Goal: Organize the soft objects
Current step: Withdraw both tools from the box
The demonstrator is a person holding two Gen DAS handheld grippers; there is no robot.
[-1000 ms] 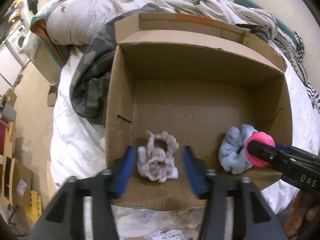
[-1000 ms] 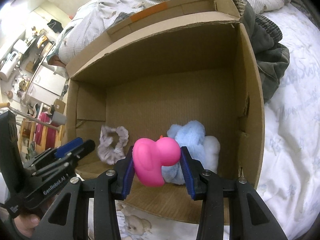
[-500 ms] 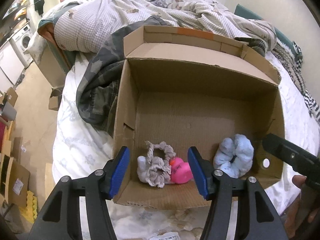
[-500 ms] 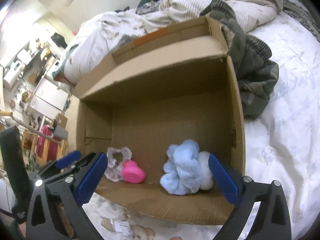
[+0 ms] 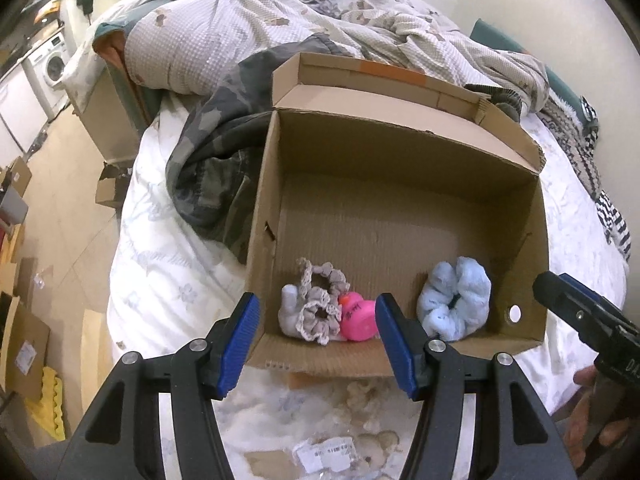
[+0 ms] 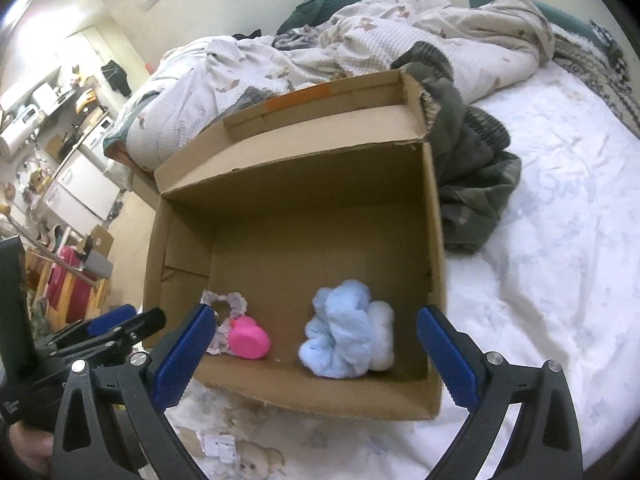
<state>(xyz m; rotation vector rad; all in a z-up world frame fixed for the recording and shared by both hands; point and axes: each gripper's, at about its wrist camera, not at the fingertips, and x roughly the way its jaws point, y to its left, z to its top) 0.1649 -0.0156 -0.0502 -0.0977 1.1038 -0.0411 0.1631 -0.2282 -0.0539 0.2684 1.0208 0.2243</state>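
An open cardboard box [image 5: 400, 208] [image 6: 304, 220] lies on the bed. Inside near its front edge lie a grey lace scrunchie [image 5: 312, 308] [image 6: 226, 312], a pink rubber duck [image 5: 358, 316] [image 6: 248, 338] touching it, and a fluffy light-blue scrunchie [image 5: 456, 300] [image 6: 344, 332] to the right. My left gripper [image 5: 316, 336] is open and empty, just in front of the box's front edge. My right gripper [image 6: 312, 352] is wide open and empty, above the front edge; it also shows in the left wrist view [image 5: 568, 308].
A camouflage garment [image 5: 212, 168] [image 6: 472, 184] lies against the box. A crumpled duvet [image 5: 320, 36] is piled behind. A small plastic packet [image 5: 324, 456] [image 6: 218, 446] lies on the white sheet in front. The floor with boxes [image 5: 24, 340] drops off to the left.
My right gripper opened and let go of the pink duck, which now lies in the box beside the grey scrunchie. Both grippers have pulled back from the box.
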